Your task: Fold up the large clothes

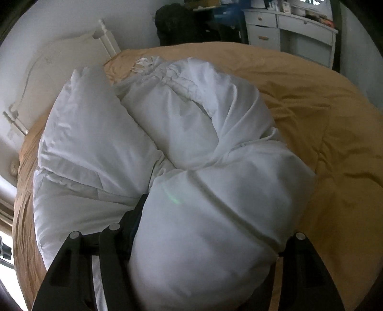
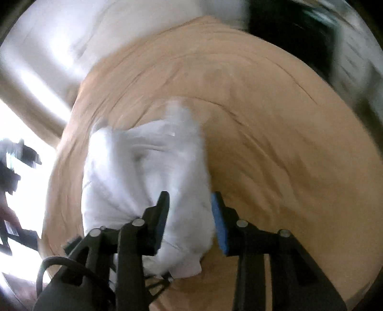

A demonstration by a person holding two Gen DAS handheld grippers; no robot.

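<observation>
A large white garment (image 1: 191, 134) with a gathered elastic edge (image 1: 167, 76) lies crumpled on the tan bedspread (image 1: 323, 124). In the left wrist view a thick fold of it bulges up between the jaws of my left gripper (image 1: 215, 215), pressing on the left pad and covering the right fingertip. In the blurred right wrist view the same garment (image 2: 143, 167) lies bunched on the bedspread (image 2: 275, 143). My right gripper (image 2: 190, 198) hangs over its near end with the blue pads (image 2: 219, 222) apart, and the cloth under the gap is not pinched.
A white pillow (image 1: 59, 57) and white headboard posts (image 1: 105, 36) are at the far left of the bed. A white desk with drawers (image 1: 287, 31) and a dark pile (image 1: 179, 21) stand behind it. A blurred black device and a hand (image 2: 12, 181) show at the left edge.
</observation>
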